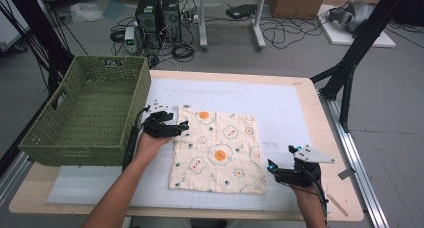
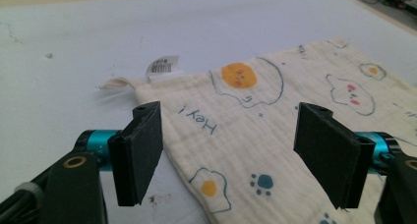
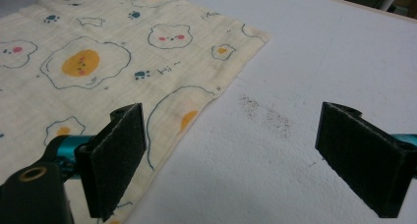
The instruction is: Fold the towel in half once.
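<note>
High view, left to right: green basket (image 1: 85,113), on table (image 1: 305,95) edge, left of white mat (image 1: 280,108). Left gripper (image 1: 184,127) at cloth (image 1: 220,150) far-left corner, tips over cloth edge. Cloth: cream, fried-egg print, spread flat mid-mat, between both grippers. Right gripper (image 1: 280,160) just off cloth near-right corner, on bare mat.

Left gripper view: left gripper (image 2: 231,150) jaws wide apart, nothing gripped; cloth (image 2: 275,135) corner below the gap, pads clear of it; white tag (image 2: 163,67) and loop (image 2: 115,83) at corner.

Right gripper view: right gripper (image 3: 246,160) jaws wide apart, nothing gripped; left pad over cloth (image 3: 98,57) edge, right pad over bare mat (image 3: 319,52); dark smudge (image 3: 268,116) between.
</note>
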Available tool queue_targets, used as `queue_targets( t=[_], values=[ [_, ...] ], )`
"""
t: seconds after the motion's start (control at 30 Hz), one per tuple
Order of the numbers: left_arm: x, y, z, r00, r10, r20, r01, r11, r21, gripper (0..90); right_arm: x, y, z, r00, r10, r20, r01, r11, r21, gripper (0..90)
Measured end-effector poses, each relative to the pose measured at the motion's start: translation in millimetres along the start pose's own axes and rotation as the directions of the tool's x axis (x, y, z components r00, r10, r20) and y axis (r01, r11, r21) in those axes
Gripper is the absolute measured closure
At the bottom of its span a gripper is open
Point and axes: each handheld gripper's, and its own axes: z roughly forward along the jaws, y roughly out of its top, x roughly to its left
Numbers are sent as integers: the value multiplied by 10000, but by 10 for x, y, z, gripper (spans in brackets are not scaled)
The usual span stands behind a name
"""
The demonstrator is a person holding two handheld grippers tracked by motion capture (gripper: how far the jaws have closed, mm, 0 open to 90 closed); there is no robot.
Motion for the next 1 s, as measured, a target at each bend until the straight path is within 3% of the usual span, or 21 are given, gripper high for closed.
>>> queue_targets(
  t=[0.23,0.33,0.47,0.5,0.57,0.67,0.77,0.83,1.0],
  values=[
    [78,7,187,9980,-105,-627,139,9985,531,339,14,-5,10,10000,-8,-45,8,10000,71,112],
    [98,46,253,9968,196,-771,-140,9973,726,376,7,-8,19,10000,2,-33,-1,10000,77,112],
    [170,-33,338,9944,3,-1061,135,9915,1290,419,4,-12,26,10000,22,-8,-22,9999,106,112],
    [168,-28,336,9937,2,-1120,133,9927,1202,428,6,-12,27,10000,46,-17,-46,9999,110,112],
    [148,-21,337,9940,190,-1082,-67,9936,1127,443,7,-11,29,10000,52,-21,-52,9999,104,112],
    [105,-32,355,9910,703,-1140,-540,9886,1403,477,12,-10,41,10000,31,-54,-30,9999,145,112],
    [56,-36,368,9854,1205,-1200,-1018,9833,1510,547,17,-6,49,10000,1,-74,1,9998,179,112],
    [27,-39,369,9822,1586,-1003,-1420,9776,1555,640,20,-1,56,9999,33,-104,-31,9998,182,112],
    [13,-42,364,9866,1537,-543,-1439,9778,1525,844,15,33,115,10000,-10,-25,10,9996,281,111]
  ],
)
